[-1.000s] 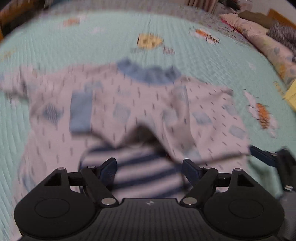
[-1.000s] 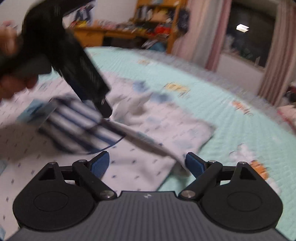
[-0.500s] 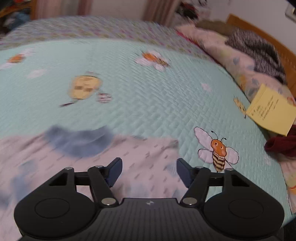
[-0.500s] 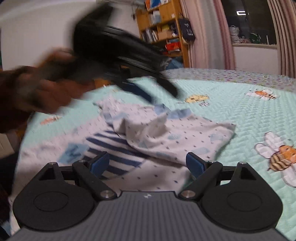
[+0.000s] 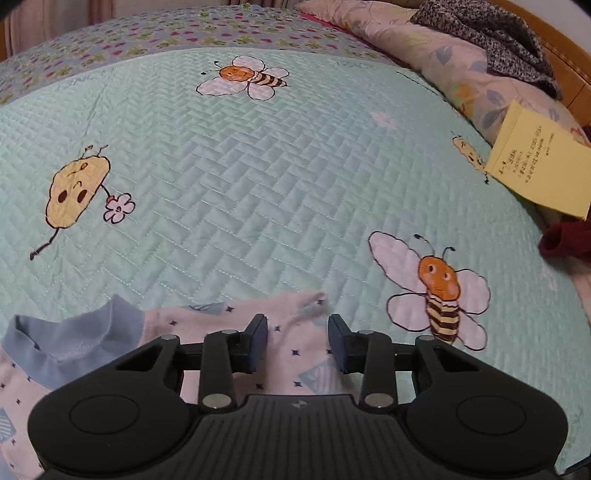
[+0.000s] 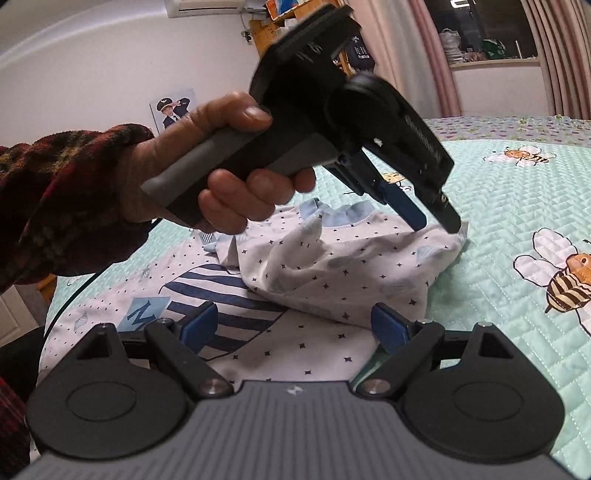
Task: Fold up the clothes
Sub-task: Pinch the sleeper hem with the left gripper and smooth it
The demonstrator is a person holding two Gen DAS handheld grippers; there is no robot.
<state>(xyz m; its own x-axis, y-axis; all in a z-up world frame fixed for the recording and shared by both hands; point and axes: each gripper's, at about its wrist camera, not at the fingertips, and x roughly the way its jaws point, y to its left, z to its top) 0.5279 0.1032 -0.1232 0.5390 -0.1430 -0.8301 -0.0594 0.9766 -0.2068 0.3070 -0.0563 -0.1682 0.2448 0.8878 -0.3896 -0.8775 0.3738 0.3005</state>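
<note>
A wide bed under a mint-green quilted bedspread (image 5: 295,177) stitched with bees fills the room. Pink curtains (image 6: 436,74) flank a dark window (image 6: 487,29), beside a wooden bookshelf (image 6: 280,14) against the white wall (image 6: 110,66). A wooden headboard (image 5: 554,40) backs floral pillows (image 5: 443,55).

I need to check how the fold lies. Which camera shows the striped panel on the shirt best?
The right wrist view. There the striped panel lies in full sight on the shirt, partly under a folded-over flap, just beyond the right tongs. The left wrist view shows only the shirt's collar and shoulder between the closing left tongs; no stripes.
</note>
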